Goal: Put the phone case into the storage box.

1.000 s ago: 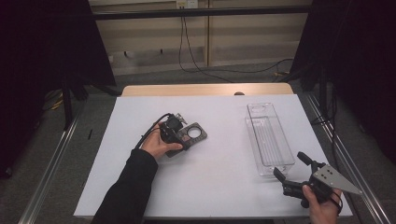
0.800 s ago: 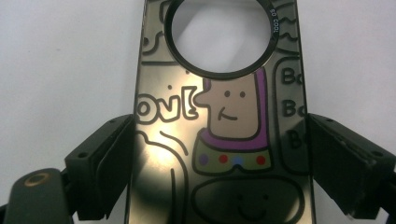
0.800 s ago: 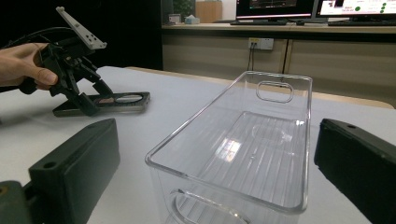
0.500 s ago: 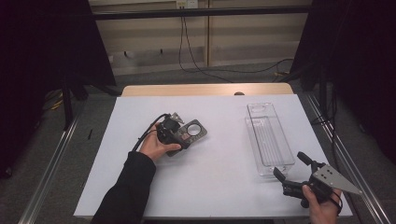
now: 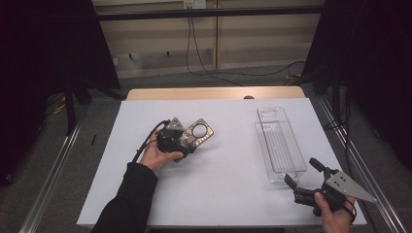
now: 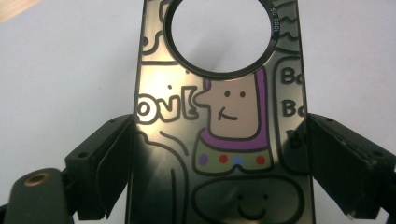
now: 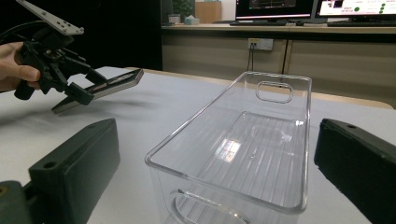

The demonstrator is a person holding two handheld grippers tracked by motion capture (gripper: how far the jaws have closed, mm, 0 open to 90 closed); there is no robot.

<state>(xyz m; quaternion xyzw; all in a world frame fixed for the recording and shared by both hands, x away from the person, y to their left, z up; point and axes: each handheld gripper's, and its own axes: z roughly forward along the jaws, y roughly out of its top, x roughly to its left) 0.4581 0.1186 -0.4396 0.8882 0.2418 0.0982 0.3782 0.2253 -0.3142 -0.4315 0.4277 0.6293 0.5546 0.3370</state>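
Note:
A shiny flat plate (image 6: pixel 224 126) with cartoon drawings and a round glass-ringed hole sits between my left gripper's (image 6: pixel 219 154) jaws, which press on its two long edges. In the high view the left gripper (image 5: pixel 189 141) holds the plate (image 5: pixel 199 131) left of the table's middle. The right gripper view shows the plate (image 7: pixel 112 84) tilted and raised off the table, with a shadow beneath it. An empty clear plastic bin (image 5: pixel 279 143) lies at the right. My right gripper (image 5: pixel 303 174) stands open just short of the bin's near end (image 7: pixel 196 135), nothing between its jaws.
The white tabletop (image 5: pixel 233 194) has a wooden strip (image 5: pixel 214 93) along its far edge and metal rails (image 5: pixel 53 170) on both sides. Cables (image 5: pixel 204 58) run over the floor behind. A bench with monitors (image 7: pixel 280 9) stands beyond the table.
My left gripper has raised and tilted the plate slightly at the same spot. The right gripper and the bin have stayed where they were.

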